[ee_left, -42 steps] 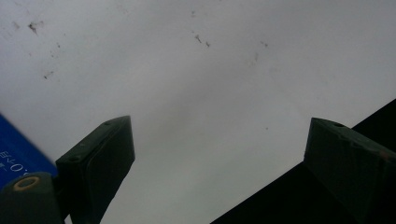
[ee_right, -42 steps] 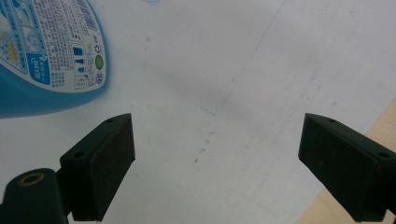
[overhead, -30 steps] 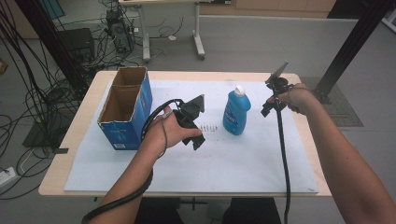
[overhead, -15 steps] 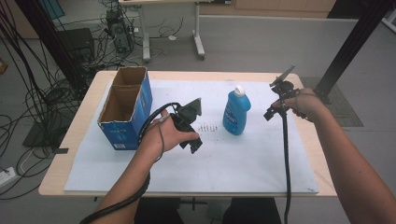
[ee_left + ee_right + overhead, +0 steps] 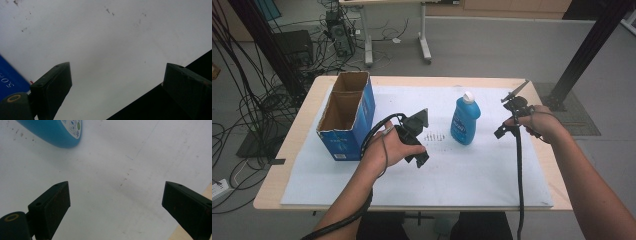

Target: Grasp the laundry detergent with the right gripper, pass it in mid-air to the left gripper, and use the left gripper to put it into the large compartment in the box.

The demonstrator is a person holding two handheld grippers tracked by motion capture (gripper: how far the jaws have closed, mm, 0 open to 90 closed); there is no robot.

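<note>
Left to right across the table (image 5: 277, 192): open cardboard box (image 5: 346, 119) set by the left edge. Left gripper (image 5: 416, 141) held just beside it, jaws spread wide, nothing between. Blue bottle (image 5: 464, 121) stood upright past the middle, nearer the far edge, white cap on. Right gripper (image 5: 511, 112) poised near the right edge, jaws likewise parted and empty. Bottle judged light, stiff but slick plastic, easily tipped; best taken across the body's flat faces, below the shoulder.

The blue bottle (image 5: 53, 132) is cut off by the top edge.
</note>
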